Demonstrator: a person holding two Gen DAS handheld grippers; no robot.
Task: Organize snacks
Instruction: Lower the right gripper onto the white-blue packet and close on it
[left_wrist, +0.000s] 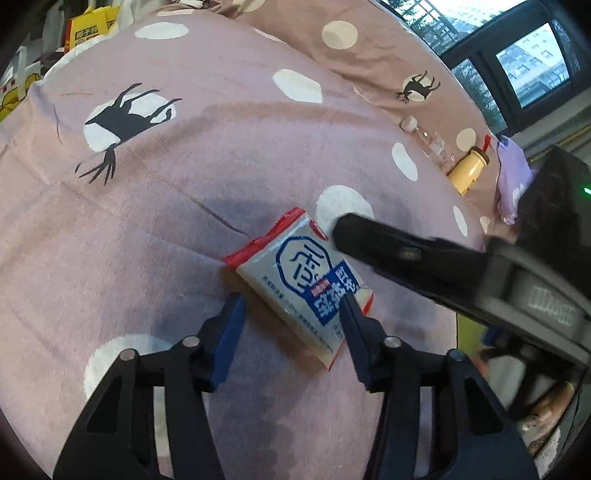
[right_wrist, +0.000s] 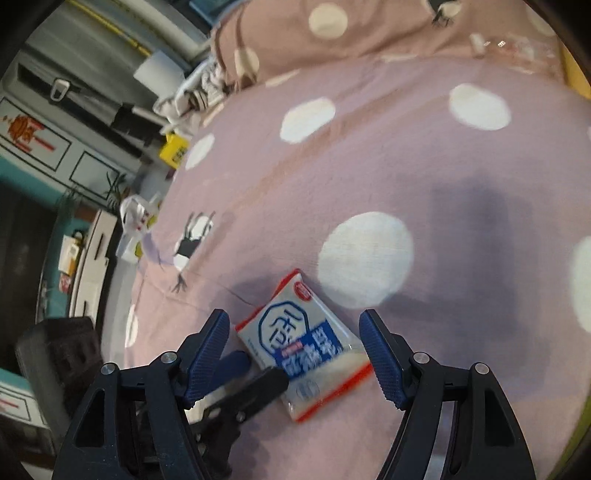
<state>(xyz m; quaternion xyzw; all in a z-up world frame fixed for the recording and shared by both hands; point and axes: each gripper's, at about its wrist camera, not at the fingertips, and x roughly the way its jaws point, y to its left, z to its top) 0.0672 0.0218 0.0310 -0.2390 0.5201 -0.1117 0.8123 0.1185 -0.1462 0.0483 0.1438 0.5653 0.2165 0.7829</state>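
Observation:
A small white snack packet with blue print and red edges lies flat on the pink dotted bedspread. My left gripper is open, its jaws reaching around the packet's near end. My right gripper is open too, its jaws either side of the same packet. In the left wrist view one right finger comes in from the right over the packet's far edge. In the right wrist view the left gripper's fingers lie against the packet's lower left corner.
A clear bottle, a yellow bottle and a lilac bag lie at the bed's far right. Yellow snack boxes stand beyond the top left. A second dotted quilt is bunched up behind. Cabinets and floor lie off the bed's edge.

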